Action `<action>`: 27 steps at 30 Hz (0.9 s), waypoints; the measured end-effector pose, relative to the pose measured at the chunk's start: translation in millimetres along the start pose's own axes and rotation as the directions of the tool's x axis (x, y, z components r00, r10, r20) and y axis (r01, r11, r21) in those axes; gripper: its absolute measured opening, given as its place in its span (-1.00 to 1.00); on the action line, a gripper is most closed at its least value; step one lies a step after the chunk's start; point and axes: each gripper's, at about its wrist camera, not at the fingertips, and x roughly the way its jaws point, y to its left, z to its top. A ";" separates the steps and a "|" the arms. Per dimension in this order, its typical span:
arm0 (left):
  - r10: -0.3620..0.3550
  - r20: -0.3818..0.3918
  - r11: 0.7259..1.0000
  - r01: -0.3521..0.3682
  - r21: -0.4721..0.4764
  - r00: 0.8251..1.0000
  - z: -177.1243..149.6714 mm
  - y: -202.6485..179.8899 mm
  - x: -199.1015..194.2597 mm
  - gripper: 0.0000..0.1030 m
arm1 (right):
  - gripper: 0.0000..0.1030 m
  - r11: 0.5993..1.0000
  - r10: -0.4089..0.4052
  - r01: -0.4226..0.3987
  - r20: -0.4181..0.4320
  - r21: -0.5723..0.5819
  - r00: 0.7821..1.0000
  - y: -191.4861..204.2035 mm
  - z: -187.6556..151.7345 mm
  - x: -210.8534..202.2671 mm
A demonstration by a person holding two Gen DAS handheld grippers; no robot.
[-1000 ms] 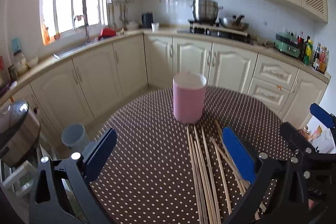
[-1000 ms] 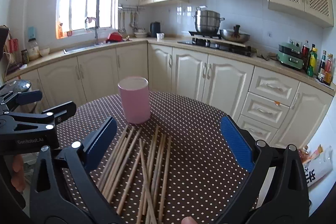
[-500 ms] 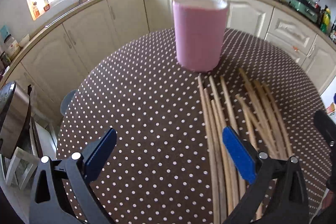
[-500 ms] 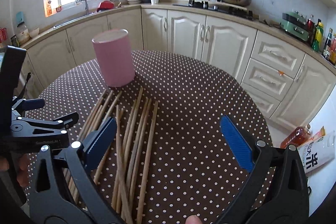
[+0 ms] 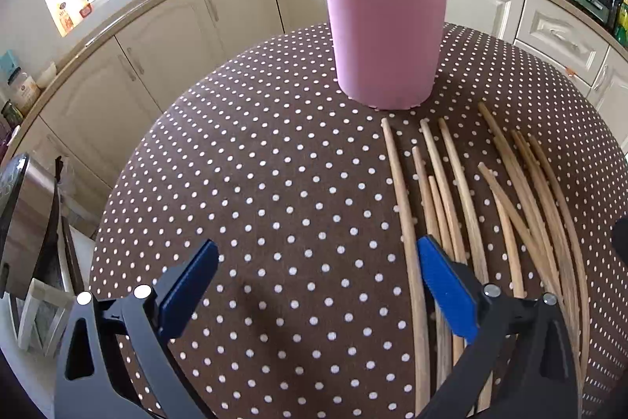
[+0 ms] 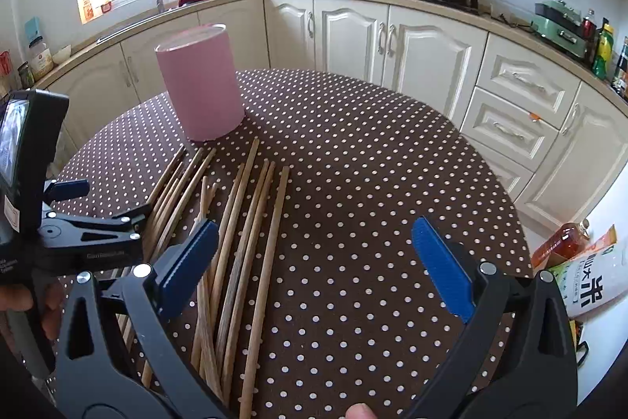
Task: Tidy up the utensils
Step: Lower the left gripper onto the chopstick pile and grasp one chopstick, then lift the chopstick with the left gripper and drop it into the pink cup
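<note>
Both sets of jaws stand wide apart, nothing between them. The left gripper (image 5: 314, 269) hangs low over the table (image 5: 243, 183), its blue pads flat and ribbed on black plastic arms, and its right-hand pad sits just over the near ends of the chopsticks (image 5: 451, 191). My read is that it is lining up on the leftmost stick of the pile, the one lying a little apart from the rest, which would be the easiest to pinch alone.

The right gripper (image 6: 314, 254) is just as open, its left pad over the middle of the chopsticks (image 6: 251, 222), its right pad over bare cloth. It looks parked on the other flank of the pile, leaving the first pick to its partner, though that is a guess.

Outward now: the sticks are pale wood or bamboo, slim, round and long, lying loose and roughly parallel, a few crossing one another. All of them point their far ends toward the pink cup (image 5: 384, 26), which seems to be why they are laid so, a short carry from tabletop to holder. The cup is a plain matte cylinder, upright, open at the top, standing just beyond the stick tips; nothing shows above its rim.

The table is round under a brown cloth with white dots, a soft surface where thin sticks may roll or press in under a pinch.
</note>
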 end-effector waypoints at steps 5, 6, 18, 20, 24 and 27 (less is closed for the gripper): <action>-0.107 -0.014 0.994 0.107 -0.004 0.994 8.0 3.6 -1.0 0.17 | 0.60 0.999 0.036 -0.036 -0.076 0.004 0.996 -0.6 1.9 20.2; -0.120 -0.016 0.993 0.120 0.003 0.993 8.5 2.8 -2.0 0.03 | 0.47 0.999 0.043 -0.042 -0.094 0.007 0.995 -1.0 1.8 24.5; -0.156 -0.027 0.988 0.156 0.019 0.987 19.9 4.3 0.0 -0.84 | -0.48 0.996 0.022 -0.041 -0.221 -0.080 0.975 12.2 12.6 59.0; -0.181 -0.029 0.983 0.181 -0.002 0.983 18.5 7.4 3.0 -0.88 | -0.75 0.995 0.038 -0.059 -0.237 -0.084 0.971 14.7 16.7 61.5; -0.234 -0.004 0.971 0.233 -0.047 0.972 21.5 24.1 -5.2 -0.89 | -0.88 0.993 0.089 -0.103 -0.244 -0.048 0.966 12.8 22.8 63.8; -0.242 0.051 0.969 0.244 -0.043 0.969 25.2 32.7 -26.2 -0.89 | -0.88 0.992 0.117 -0.125 -0.217 -0.026 0.969 12.2 31.1 55.3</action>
